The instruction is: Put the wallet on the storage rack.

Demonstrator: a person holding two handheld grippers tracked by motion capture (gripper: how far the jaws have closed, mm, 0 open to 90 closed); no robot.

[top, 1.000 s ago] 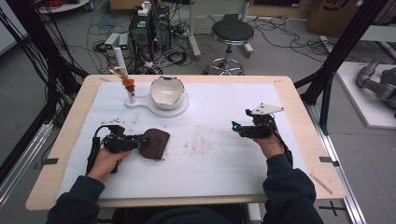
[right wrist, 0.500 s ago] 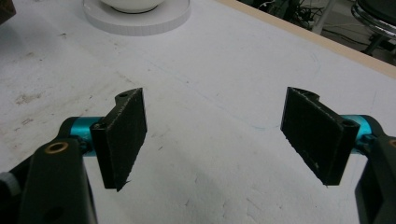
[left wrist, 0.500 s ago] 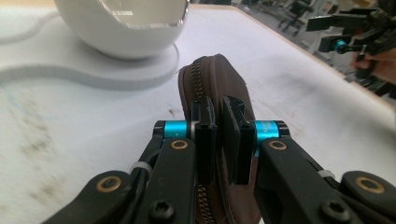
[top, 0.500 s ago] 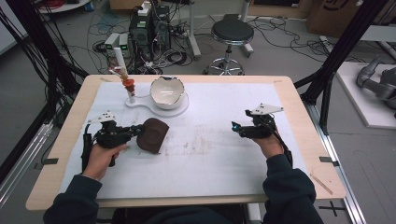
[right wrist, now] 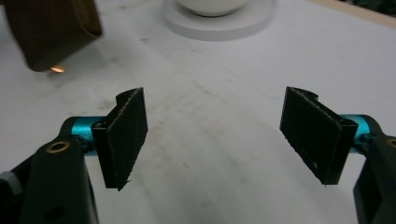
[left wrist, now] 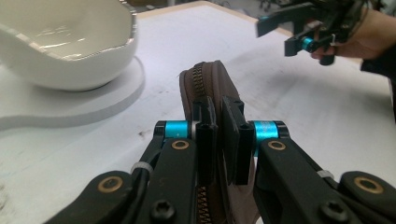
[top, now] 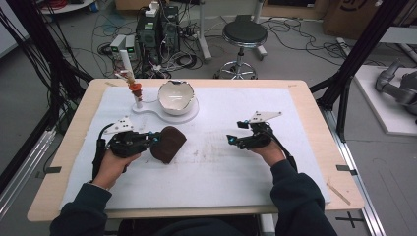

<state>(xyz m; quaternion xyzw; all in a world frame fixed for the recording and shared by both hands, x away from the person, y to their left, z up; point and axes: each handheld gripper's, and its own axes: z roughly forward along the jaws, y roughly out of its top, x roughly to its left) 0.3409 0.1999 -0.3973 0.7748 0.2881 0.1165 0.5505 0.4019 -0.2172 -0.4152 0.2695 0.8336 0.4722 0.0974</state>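
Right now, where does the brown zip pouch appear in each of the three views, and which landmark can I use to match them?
High view: brown zip pouch left of centre, held at the left gripper.
Left gripper view: centre, on edge, zip facing the camera, clamped between the jaws.
Right gripper view: top left corner, blurred.
Shared landmark: the white bowl on its white base, beyond the pouch.
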